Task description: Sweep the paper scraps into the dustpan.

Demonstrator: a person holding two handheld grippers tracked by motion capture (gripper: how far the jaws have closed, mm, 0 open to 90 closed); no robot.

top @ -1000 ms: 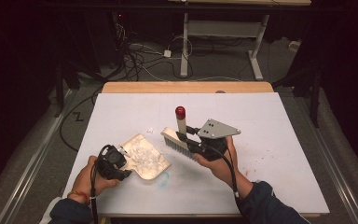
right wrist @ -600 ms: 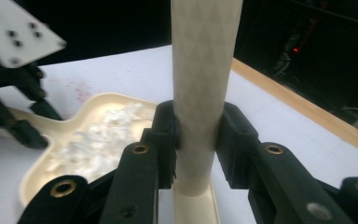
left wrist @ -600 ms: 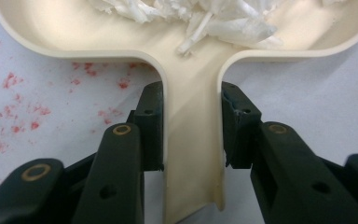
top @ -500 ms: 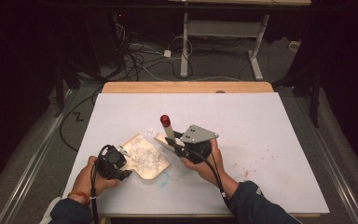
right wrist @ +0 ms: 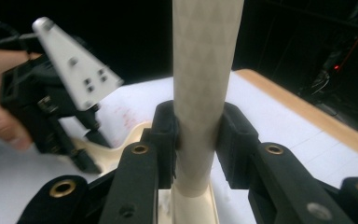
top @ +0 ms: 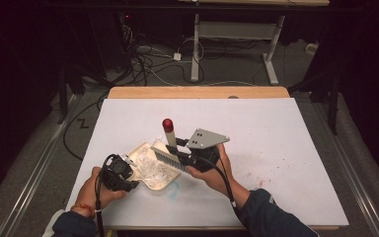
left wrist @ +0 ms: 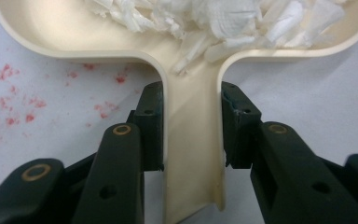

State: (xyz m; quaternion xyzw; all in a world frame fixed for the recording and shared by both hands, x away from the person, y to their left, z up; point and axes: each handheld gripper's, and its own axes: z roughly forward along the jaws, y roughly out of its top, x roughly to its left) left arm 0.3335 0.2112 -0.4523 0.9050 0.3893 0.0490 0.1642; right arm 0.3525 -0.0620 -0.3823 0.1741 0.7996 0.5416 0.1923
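The left tongs [left wrist: 192, 135] are clamped on the handle of the cream dustpan [left wrist: 191, 88], which lies on the white counter [top: 276, 128] with torn tissue scraps [left wrist: 223, 18] in its tray. The right tongs [right wrist: 198, 140] grip the brush [top: 170, 148] by its handle — bristles at the dustpan's edge.

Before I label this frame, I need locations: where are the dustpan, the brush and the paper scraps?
dustpan [left wrist: 193, 140], left gripper view, on its handle between the tongs.
brush [top: 168, 124], high view, on its red handle tip.
paper scraps [left wrist: 223, 18], left gripper view, middle of the pile.
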